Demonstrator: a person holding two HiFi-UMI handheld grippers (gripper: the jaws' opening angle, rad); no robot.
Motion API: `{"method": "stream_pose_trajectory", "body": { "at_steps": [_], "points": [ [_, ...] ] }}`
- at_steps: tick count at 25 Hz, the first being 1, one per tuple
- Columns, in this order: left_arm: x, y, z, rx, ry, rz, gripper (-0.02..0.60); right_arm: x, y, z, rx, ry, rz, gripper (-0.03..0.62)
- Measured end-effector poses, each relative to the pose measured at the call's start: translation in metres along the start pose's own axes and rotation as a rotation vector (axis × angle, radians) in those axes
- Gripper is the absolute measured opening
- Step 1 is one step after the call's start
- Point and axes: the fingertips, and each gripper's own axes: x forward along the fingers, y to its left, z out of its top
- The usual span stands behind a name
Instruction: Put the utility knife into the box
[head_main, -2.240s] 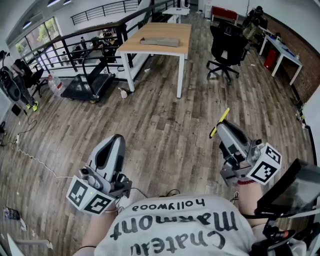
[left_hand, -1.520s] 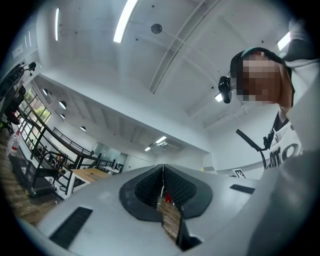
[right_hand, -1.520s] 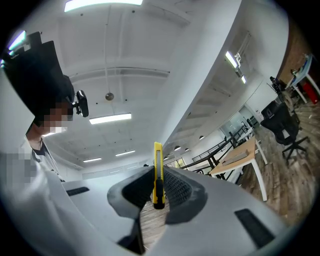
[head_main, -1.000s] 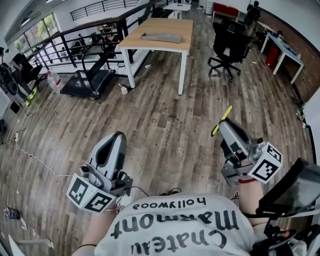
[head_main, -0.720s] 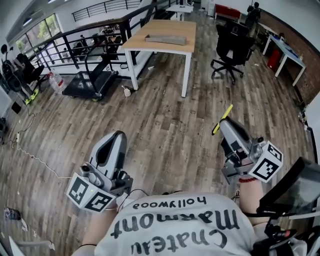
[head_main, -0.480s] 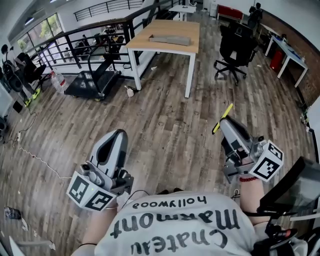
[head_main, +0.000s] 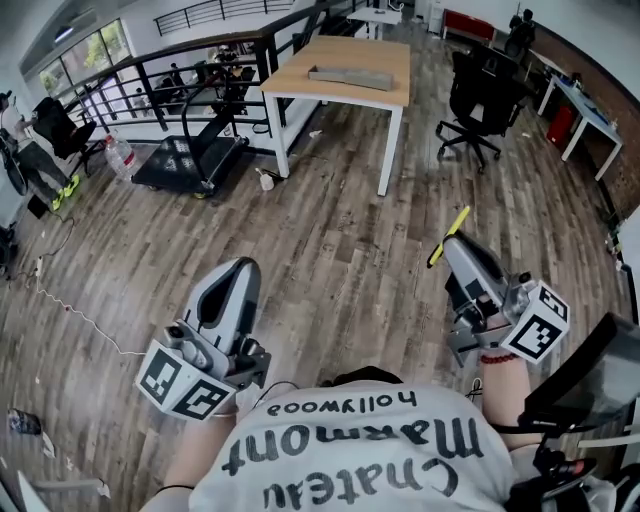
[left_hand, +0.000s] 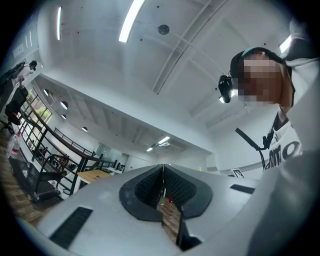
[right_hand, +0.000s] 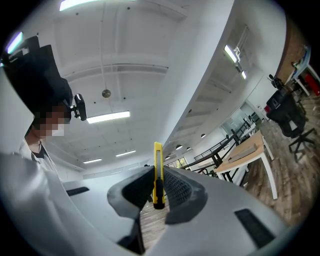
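A yellow utility knife sticks out from my right gripper, which is shut on it at the right of the head view. In the right gripper view the utility knife stands upright between the ribbed pads, its yellow end above the jaws and its black end below. My left gripper is at the lower left, shut with nothing between its pads. Far ahead, a flat grey box lies on a wooden table. Both grippers are held near the person's chest, well away from that table.
A black office chair stands right of the table. A treadmill and a black railing are at the left. A cable trails over the wood floor. A dark chair is close at the lower right.
The table and chair have shifted slightly right and nearer in the head view as the person moves. Both grippers hold the same pose, the right one still shut on the knife.
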Motion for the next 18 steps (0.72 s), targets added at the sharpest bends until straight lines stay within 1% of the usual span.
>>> {"method": "stream_pose_trajectory", "body": {
  "at_steps": [5, 8, 13, 18],
  "points": [
    [0.015, 0.016, -0.011, -0.021, 0.012, -0.010, 0.009, 0.007, -0.018, -0.006, 0.004, 0.019, -0.026, 0.057],
    [0.029, 0.023, -0.019, -0.020, 0.010, -0.018, 0.009, 0.010, -0.031, -0.006, 0.000, 0.026, -0.028, 0.057],
    [0.080, 0.058, -0.026, -0.019, -0.017, -0.021, 0.009, 0.042, -0.081, 0.008, -0.011, 0.034, -0.026, 0.057],
    [0.122, 0.086, -0.035, -0.021, -0.002, -0.014, 0.009, 0.081, -0.121, 0.020, -0.001, 0.054, 0.011, 0.057]
  ]
}}
